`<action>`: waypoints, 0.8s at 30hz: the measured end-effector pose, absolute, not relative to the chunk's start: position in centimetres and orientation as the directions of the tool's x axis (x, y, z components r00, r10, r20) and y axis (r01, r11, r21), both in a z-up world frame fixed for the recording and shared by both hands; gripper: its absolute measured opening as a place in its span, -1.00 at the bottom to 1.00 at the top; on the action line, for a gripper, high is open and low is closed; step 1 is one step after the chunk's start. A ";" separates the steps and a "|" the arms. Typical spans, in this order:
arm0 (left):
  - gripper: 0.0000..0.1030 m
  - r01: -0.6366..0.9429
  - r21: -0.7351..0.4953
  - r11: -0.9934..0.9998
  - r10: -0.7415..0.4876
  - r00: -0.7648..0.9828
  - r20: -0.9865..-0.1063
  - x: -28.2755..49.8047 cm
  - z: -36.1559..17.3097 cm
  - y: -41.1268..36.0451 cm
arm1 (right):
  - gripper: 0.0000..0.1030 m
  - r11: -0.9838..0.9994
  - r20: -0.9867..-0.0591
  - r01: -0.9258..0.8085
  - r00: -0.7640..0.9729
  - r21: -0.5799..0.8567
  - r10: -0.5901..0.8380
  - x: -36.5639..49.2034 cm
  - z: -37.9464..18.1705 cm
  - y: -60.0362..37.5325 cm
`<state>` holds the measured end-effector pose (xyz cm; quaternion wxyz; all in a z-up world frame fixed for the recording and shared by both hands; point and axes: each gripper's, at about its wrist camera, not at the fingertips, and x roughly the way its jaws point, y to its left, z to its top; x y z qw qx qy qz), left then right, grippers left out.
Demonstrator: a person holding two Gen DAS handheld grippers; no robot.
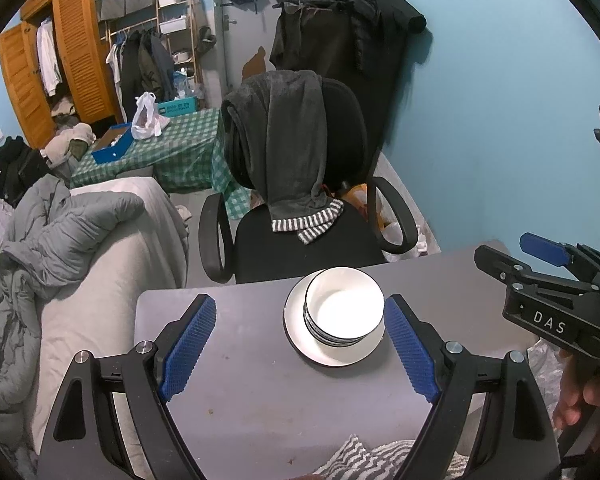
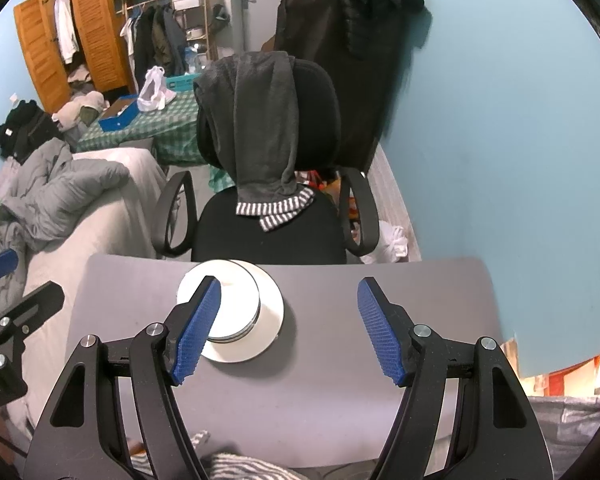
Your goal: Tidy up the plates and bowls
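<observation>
Left gripper (image 1: 300, 344): jaws wide, empty, above the table (image 1: 260, 392) just short of the bowls.
Right gripper (image 2: 290, 328): jaws wide, empty.
Bowls (image 1: 342, 312): nested on the plate (image 1: 300, 340), likely gathered for one tidy stack.

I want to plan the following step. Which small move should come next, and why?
Probably none beyond drawing both grippers back: the bowls already sit stacked on the plate on the table, and the left gripper and right gripper have open, empty jaws.
</observation>
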<state>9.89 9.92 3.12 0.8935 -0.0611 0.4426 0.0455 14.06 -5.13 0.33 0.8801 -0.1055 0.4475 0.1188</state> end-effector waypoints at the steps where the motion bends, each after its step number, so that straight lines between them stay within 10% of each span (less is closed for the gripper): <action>1: 0.69 -0.137 -0.068 0.988 0.029 0.604 -0.796 9.9 3.1 9.9 | 0.36 0.948 -0.813 -0.307 0.571 -0.081 0.115 14.0 0.3 -5.1; 24: 0.69 -0.120 -0.036 0.992 0.044 0.601 -0.798 10.2 2.6 10.7 | 0.36 0.950 -0.813 -0.300 0.574 -0.092 0.102 14.8 0.2 -4.7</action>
